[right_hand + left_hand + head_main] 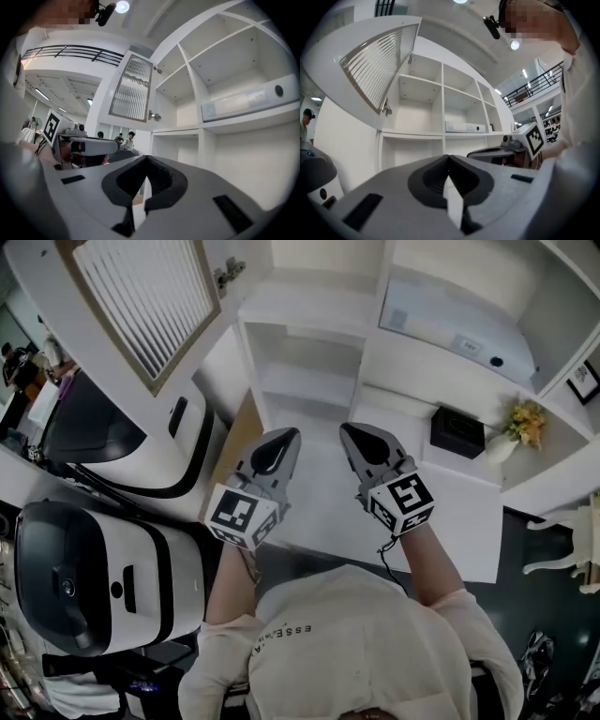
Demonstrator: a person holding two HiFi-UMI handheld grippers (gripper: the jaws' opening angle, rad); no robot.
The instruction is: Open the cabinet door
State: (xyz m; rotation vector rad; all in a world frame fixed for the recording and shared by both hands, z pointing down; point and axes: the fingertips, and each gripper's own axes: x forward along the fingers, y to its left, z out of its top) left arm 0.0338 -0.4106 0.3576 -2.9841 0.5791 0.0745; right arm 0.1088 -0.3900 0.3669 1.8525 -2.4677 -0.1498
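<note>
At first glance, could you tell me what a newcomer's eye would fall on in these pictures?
The cabinet door with its ribbed glass panel stands swung open at the upper left, exposing the white shelves. In the middle, the left gripper and right gripper point side by side toward the shelves, both shut and empty. On the right, yellow flowers stand beside a black box.

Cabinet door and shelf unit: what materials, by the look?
Cabinet door: smooth matte white frame, likely painted wood or laminate. Its inset panel is ribbed and pale, so reeded glass or acrylic. Shelf unit: flat matte white boards, probably laminate.
</note>
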